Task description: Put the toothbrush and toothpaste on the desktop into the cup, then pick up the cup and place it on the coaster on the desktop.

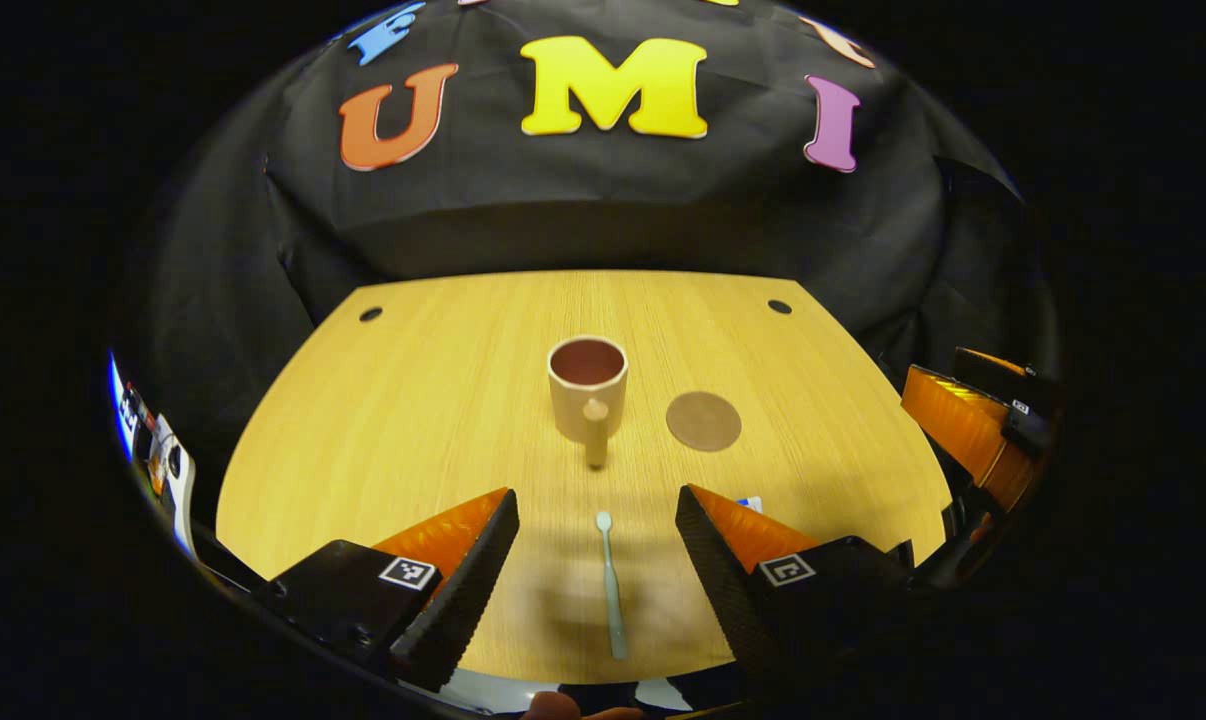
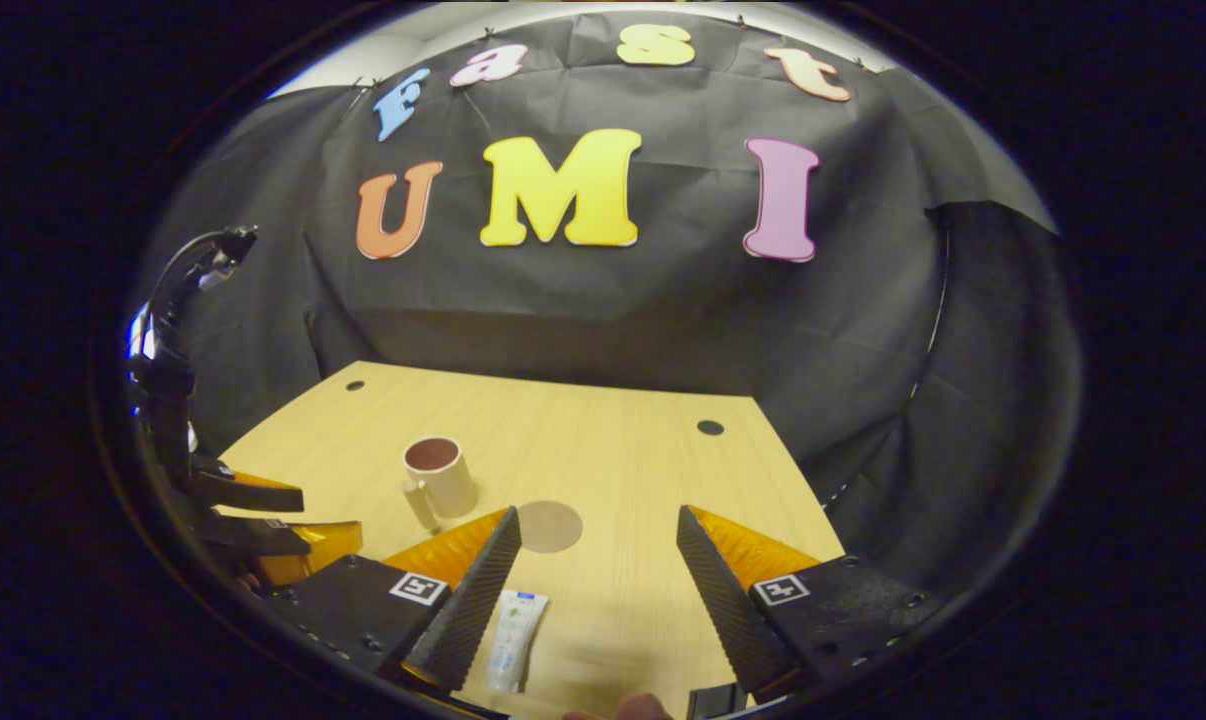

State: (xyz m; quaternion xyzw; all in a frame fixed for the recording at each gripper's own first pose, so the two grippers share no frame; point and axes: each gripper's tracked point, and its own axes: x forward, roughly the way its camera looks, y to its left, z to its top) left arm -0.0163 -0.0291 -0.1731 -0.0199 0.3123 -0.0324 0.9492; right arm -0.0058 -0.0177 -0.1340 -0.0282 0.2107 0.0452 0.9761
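A beige cup (image 1: 587,388) with a dark red inside stands upright mid-table, its handle toward me; it also appears in the right gripper view as the cup (image 2: 440,477). A round brown coaster (image 1: 703,421) lies just right of it, the same coaster (image 2: 549,526) ahead of the right gripper. A pale green toothbrush (image 1: 611,585) lies flat between the fingers of my open left gripper (image 1: 597,525). A white toothpaste tube (image 2: 515,626) lies by the left finger of my open right gripper (image 2: 595,545). The right gripper (image 1: 973,420) hovers at the table's right edge.
The wooden table (image 1: 443,400) has two dark round holes near its far corners, one of them (image 1: 371,314) at the far left. Black cloth walls close in behind and on both sides. The left gripper (image 2: 253,515) and a cable arm stand at the left of the right gripper view.
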